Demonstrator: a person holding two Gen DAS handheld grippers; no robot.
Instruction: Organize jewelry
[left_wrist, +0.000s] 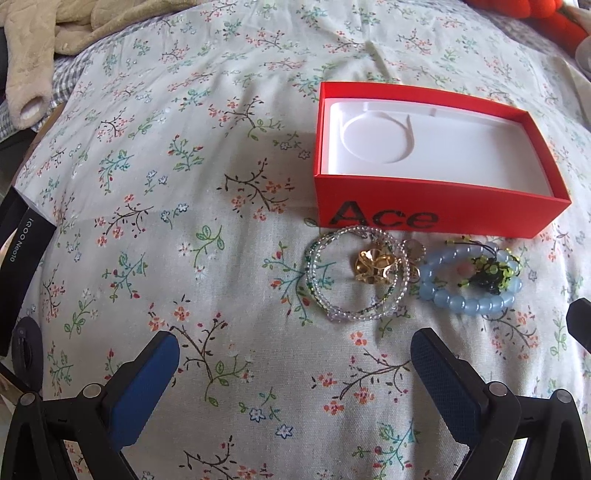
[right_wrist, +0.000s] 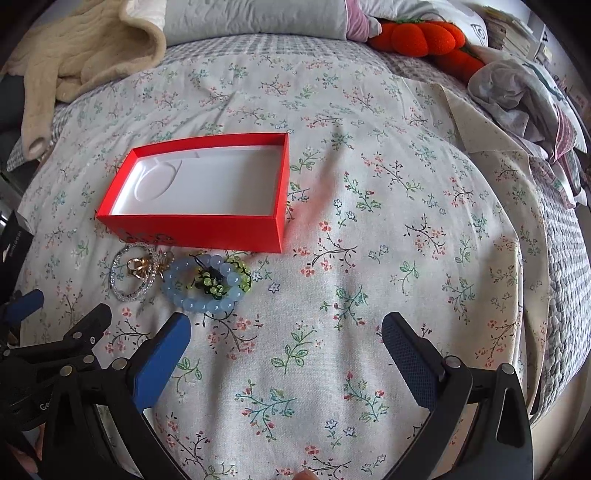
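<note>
a: looking through my left view: left gripper spread wide, empty; bracelets just ahead, slightly right, before the box.

b: right view: right gripper wide, empty; bracelets up-left. left's nearer, i think.

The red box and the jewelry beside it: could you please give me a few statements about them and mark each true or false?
1. The red box has nothing in it. True.
2. The blue bead bracelet lies inside the box. False: it lies on the floral sheet in front of the box.
3. The clear bead bracelet rings a gold ornament. True.
4. The left gripper is shut on a bracelet. False: its jaws stand wide apart, holding nothing.
5. The right gripper is open. True.
</note>
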